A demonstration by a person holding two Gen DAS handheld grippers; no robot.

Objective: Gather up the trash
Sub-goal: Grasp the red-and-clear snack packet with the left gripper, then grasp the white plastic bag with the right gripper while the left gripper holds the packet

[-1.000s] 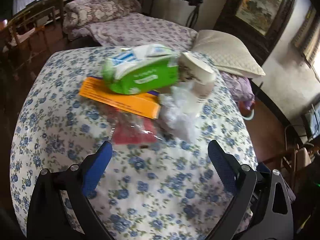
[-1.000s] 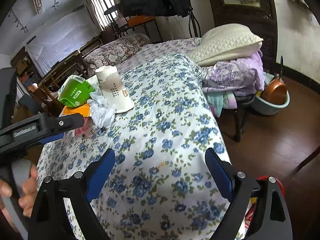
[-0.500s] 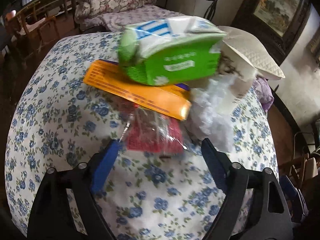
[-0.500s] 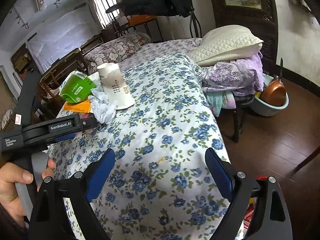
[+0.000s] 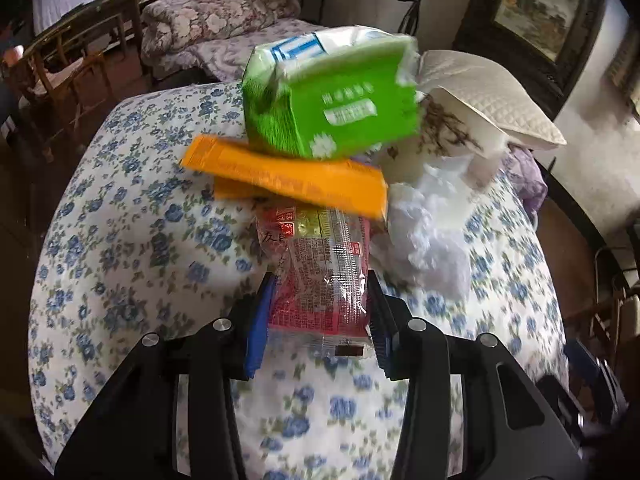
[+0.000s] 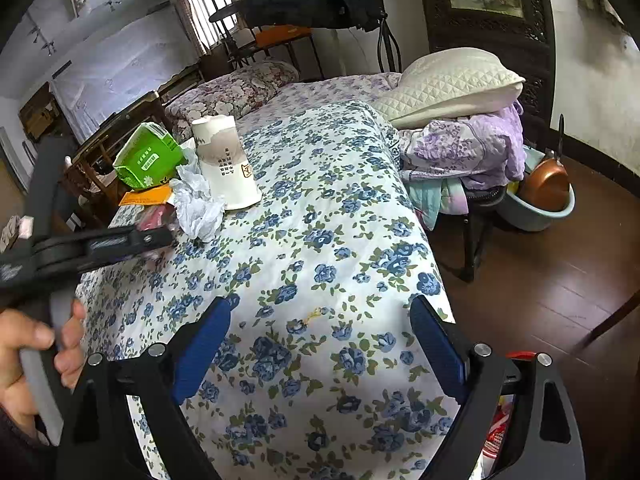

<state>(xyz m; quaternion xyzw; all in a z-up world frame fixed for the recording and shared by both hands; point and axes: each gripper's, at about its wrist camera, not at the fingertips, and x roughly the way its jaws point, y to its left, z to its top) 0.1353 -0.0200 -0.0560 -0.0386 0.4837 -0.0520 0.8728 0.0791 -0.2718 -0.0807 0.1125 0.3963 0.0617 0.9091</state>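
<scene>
A pile of trash lies on the flowered tablecloth point(image 5: 120, 248): a red snack wrapper point(image 5: 320, 272), an orange flat box point(image 5: 288, 180), a green tissue pack point(image 5: 332, 108), crumpled white plastic point(image 5: 428, 236) and an upturned paper cup point(image 6: 228, 164). My left gripper point(image 5: 320, 312) has its blue pads against both sides of the red wrapper's near end. In the right wrist view the left gripper point(image 6: 160, 236) reaches into the pile. My right gripper point(image 6: 320, 344) is open and empty over the table's near corner.
A cream pillow point(image 6: 452, 80) on folded purple bedding point(image 6: 468, 152) sits on a stool right of the table. A blue basin with a copper pan point(image 6: 544, 188) stands on the wooden floor. Wooden chairs point(image 5: 68, 76) stand at the far left.
My left gripper moved forward to the pile and closed its jaws onto the red wrapper. My right gripper stayed where it was, open.
</scene>
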